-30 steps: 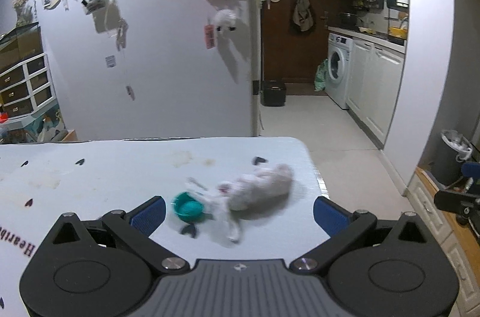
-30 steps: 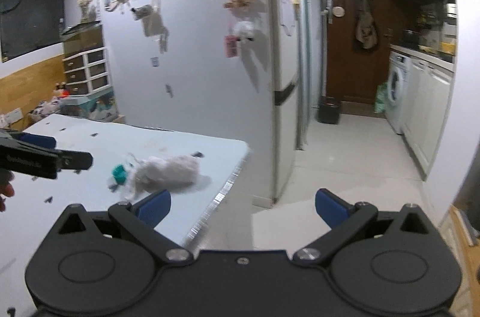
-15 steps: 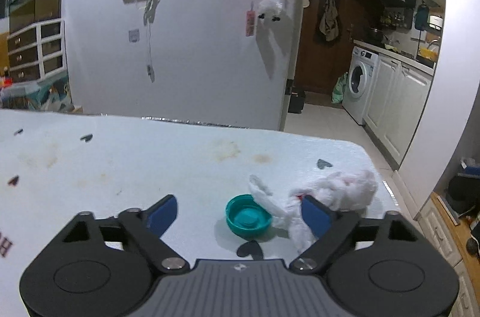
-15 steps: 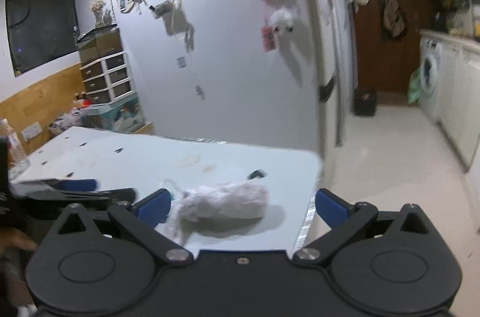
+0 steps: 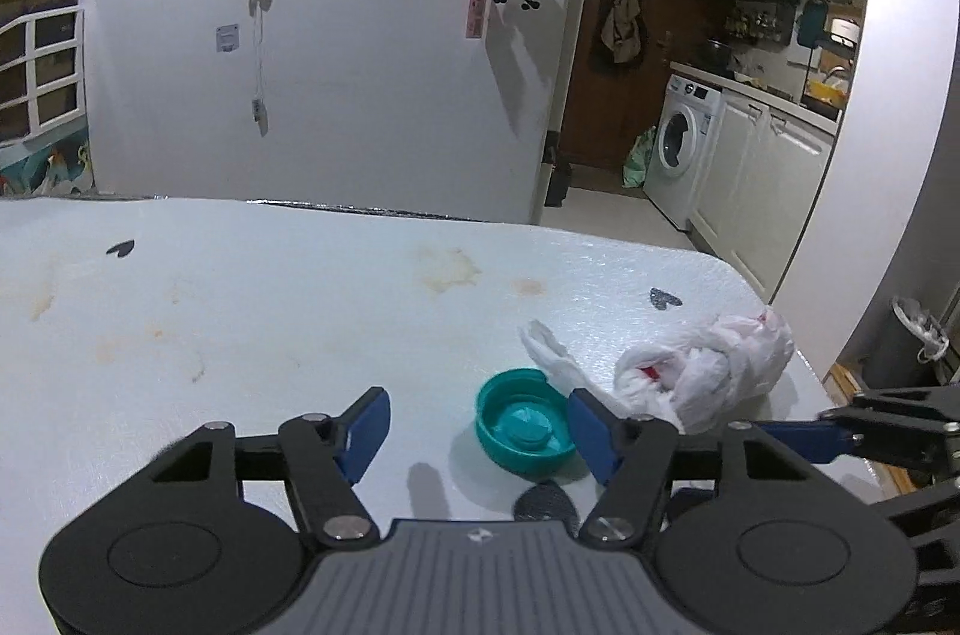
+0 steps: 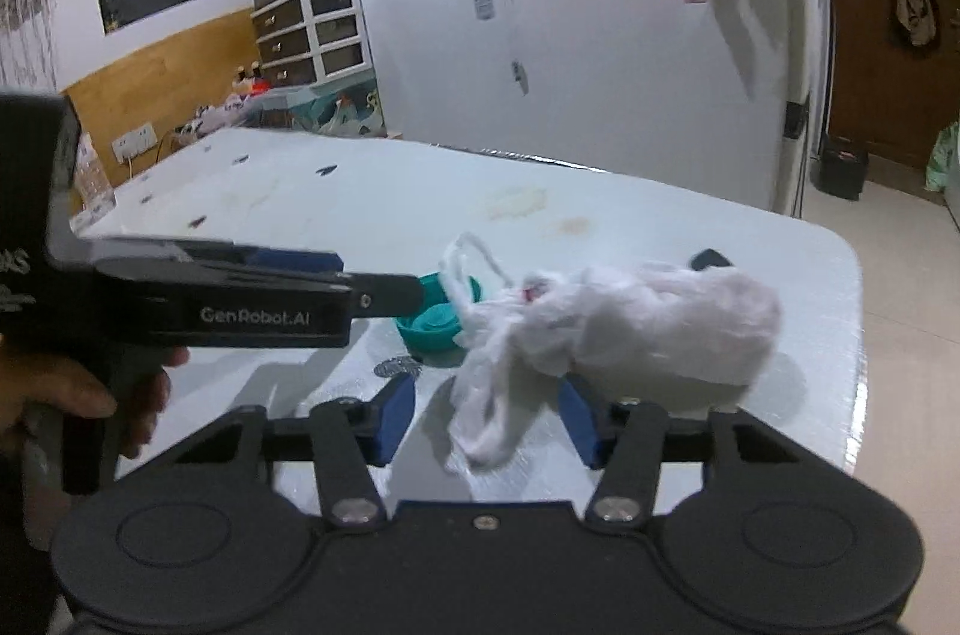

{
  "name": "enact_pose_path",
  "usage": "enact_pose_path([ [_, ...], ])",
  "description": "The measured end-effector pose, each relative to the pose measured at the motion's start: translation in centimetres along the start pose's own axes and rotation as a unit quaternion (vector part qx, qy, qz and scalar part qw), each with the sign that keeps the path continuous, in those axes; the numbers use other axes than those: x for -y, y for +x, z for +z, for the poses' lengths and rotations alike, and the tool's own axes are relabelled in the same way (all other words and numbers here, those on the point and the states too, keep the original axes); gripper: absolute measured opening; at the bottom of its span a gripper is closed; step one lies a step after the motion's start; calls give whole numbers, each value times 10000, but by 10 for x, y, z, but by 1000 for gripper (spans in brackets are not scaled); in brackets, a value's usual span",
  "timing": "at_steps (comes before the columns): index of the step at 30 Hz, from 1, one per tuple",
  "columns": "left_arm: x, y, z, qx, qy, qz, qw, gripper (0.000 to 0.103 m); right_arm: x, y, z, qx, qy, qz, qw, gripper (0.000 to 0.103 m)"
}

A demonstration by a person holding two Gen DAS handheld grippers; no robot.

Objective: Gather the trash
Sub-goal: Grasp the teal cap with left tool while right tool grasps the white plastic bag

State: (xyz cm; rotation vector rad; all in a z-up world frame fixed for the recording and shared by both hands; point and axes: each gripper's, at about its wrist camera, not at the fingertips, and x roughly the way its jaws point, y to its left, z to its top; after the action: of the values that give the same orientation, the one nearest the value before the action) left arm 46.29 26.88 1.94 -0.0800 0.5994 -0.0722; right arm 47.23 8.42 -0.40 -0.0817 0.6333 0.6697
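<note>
A teal bottle cap [image 5: 523,430] lies open side up on the white table [image 5: 270,311], next to a crumpled white plastic bag [image 5: 708,365]. My left gripper [image 5: 474,434] is open, low over the table, with the cap just inside its right finger. In the right wrist view my right gripper [image 6: 486,416] is open, and the loose end of the bag [image 6: 630,329] lies between its fingers. The cap [image 6: 435,320] sits behind the bag, partly hidden by the left gripper's finger [image 6: 384,296].
The table's rounded right corner [image 5: 750,299] and edge are close to the bag. A grey bin [image 5: 912,335] stands on the floor beyond. A white wall with hanging ornaments [image 5: 336,35] backs the table. A kitchen with a washing machine [image 5: 681,143] lies to the right.
Both grippers have moved in close to the trash and lower over the table. The left has closed in on the cap, the right on the bag. Both have narrowed.
</note>
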Motion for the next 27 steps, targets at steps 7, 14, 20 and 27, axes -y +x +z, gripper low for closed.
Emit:
enact_pose_path([
  [7, 3, 15, -2, -190, 189, -199, 9994, 66, 0, -17, -15, -15, -332, 207, 9992, 13],
  [14, 9, 20, -6, -215, 324, -220, 9990, 66, 13, -72, -41, -188, -622, 598, 9961, 12],
  [20, 15, 24, -9, -228, 428, -184, 9987, 69, 13, -107, -58, -522, -1102, 1215, 9851, 13],
  [27, 23, 28, -13, -166, 601, -11, 9981, 69, 26, -131, -62, -306, -273, 1060, 9935, 57],
])
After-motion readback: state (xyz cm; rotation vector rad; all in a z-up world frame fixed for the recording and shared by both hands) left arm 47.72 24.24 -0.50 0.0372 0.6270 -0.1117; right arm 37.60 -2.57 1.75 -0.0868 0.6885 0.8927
